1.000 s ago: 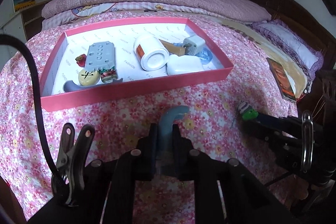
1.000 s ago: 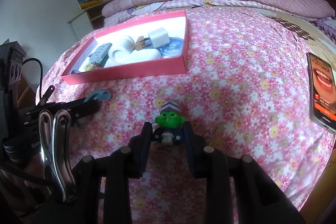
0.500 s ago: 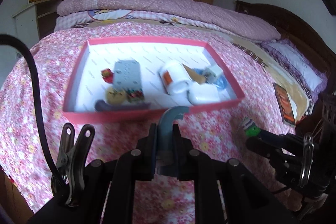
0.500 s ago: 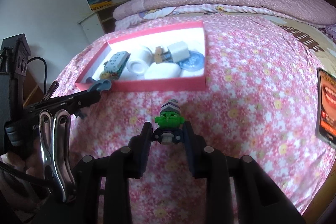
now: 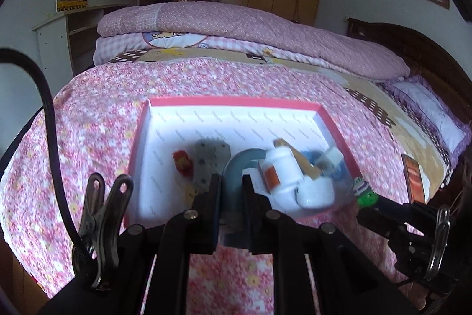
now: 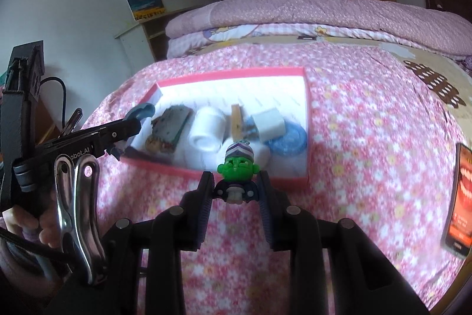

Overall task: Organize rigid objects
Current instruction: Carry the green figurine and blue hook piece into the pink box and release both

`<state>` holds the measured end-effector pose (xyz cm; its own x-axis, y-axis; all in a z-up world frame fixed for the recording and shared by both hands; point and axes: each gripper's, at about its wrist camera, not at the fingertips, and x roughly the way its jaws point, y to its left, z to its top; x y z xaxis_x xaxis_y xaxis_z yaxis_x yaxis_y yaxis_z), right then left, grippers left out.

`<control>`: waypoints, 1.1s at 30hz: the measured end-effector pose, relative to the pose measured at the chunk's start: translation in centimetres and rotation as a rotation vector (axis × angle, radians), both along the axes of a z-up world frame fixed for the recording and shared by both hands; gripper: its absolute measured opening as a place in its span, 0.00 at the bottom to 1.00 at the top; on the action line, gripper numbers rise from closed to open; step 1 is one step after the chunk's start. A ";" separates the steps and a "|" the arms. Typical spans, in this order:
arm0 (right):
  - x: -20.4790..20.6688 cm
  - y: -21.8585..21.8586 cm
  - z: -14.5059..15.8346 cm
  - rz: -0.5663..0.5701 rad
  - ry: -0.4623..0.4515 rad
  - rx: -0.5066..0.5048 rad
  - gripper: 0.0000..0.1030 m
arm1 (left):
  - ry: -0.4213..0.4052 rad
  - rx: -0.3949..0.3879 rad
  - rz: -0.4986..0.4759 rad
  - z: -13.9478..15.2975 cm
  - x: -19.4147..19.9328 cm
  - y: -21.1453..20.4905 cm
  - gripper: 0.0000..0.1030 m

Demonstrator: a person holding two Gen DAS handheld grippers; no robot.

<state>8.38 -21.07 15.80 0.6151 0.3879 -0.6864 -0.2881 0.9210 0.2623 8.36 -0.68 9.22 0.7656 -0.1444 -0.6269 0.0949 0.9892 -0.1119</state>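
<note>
Left gripper: fingers clamped tight, tilted downward.
Right gripper: fingers clamped, tilted downward.

The blue-grey hook covers part of the grey perforated block and the box floor behind it in the left wrist view, and its lower end is lost between the left gripper's fingers. The pink box has its near wall hidden by that gripper. The box contents are motion-blurred; the small red item is too smeared to identify. In the right wrist view the green-faced figurine masks a white object behind it, and the phone is cut off by the right edge.
</note>
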 end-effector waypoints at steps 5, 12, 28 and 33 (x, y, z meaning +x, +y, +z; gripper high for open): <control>1.4 0.4 0.6 -0.005 -0.008 0.012 0.30 | 0.019 -0.020 0.013 0.1 1.8 0.4 0.13; 3.8 0.4 1.1 -0.020 -0.012 0.013 0.30 | 0.024 -0.020 0.006 0.1 4.0 0.4 0.13; 9.7 1.0 0.8 -0.037 -0.030 -0.016 0.30 | 0.048 0.017 0.022 -1.1 9.5 0.0 0.13; 11.1 1.1 -0.4 -0.040 -0.011 -0.009 0.30 | 0.070 0.011 0.025 -2.3 10.6 0.3 0.13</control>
<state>19.52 -19.96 15.40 0.6371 0.3569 -0.6831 -0.2540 0.9341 0.2511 18.96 -0.35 6.97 0.7232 -0.1185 -0.6804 0.0628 0.9924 -0.1061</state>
